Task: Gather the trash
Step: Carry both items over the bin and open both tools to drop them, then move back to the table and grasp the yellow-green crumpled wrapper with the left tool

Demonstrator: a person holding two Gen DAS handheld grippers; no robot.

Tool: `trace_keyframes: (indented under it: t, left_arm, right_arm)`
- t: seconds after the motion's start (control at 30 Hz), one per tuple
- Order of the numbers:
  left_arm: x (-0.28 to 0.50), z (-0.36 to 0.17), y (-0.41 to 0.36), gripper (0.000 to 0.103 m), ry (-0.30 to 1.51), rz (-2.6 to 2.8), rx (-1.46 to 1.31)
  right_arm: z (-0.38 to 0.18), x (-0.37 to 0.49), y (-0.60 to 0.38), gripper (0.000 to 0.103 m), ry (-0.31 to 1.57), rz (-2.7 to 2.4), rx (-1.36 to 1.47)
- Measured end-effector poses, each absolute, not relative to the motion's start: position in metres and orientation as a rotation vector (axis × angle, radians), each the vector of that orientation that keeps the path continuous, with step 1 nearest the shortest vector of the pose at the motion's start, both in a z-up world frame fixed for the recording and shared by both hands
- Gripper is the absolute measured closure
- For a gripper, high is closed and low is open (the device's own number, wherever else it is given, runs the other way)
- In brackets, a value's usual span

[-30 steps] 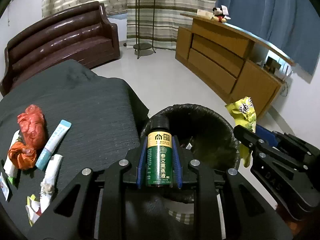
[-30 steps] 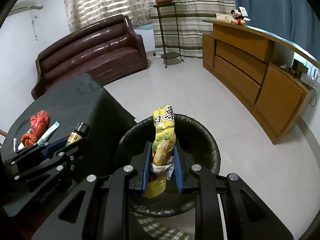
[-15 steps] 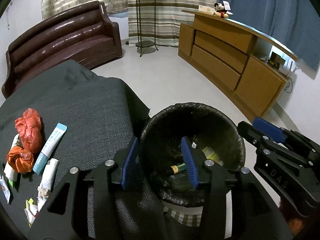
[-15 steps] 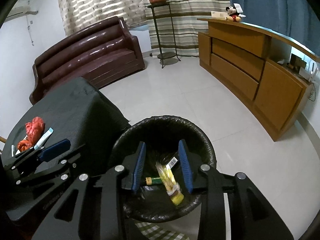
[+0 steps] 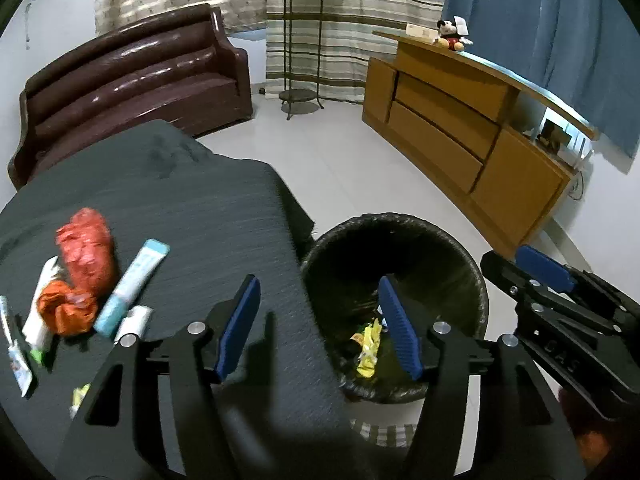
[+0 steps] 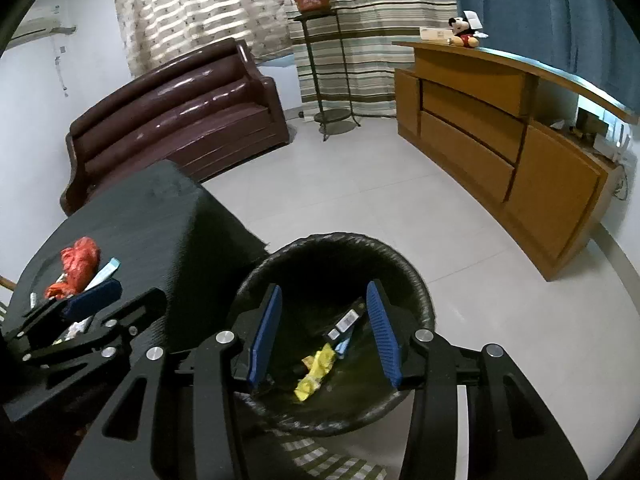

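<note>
A black-lined trash bin (image 5: 472,276) (image 6: 416,292) stands on the floor beside the dark-covered table (image 5: 192,216) (image 6: 152,216). A yellow snack wrapper (image 5: 368,346) (image 6: 314,370) lies inside it with other trash. My left gripper (image 5: 318,320) is open and empty over the table's edge and the bin's left rim. My right gripper (image 6: 324,328) is open and empty above the bin. On the table lie a red crumpled bag (image 5: 86,248) (image 6: 80,258), an orange wad (image 5: 66,308), a light blue tube (image 5: 132,280) and white wrappers (image 5: 132,320).
A brown sofa (image 5: 132,80) stands behind the table. A wooden sideboard (image 5: 472,132) with a Mickey toy (image 5: 450,34) runs along the right wall. A metal plant stand (image 5: 300,52) stands by the striped curtain. The floor is light tile.
Both grippers opened: the green bottle and the yellow snack bag dropped into the bin. Both grippers have since opened wider, and the left one has shifted left toward the table.
</note>
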State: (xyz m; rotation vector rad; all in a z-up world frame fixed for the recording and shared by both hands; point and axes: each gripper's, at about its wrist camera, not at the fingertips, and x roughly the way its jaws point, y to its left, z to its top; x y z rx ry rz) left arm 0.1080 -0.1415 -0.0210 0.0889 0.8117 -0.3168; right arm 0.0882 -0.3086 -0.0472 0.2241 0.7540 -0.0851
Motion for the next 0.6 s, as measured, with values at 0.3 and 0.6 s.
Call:
trace_keyframes:
  t: [0.3, 0.6]
  left_arm:
    - [0.078, -0.004, -0.093, 0.041, 0.782, -0.259, 0.092]
    - [0.051, 0.003, -0.029, 0.041, 0.780, -0.167, 0.074]
  right_arm:
    - [-0.042, 0.081, -0.266, 0.058, 0.765, -0.001, 0.190]
    - [-0.038, 0.064, -0.213, 0.057, 0.773, 0.080, 0.147]
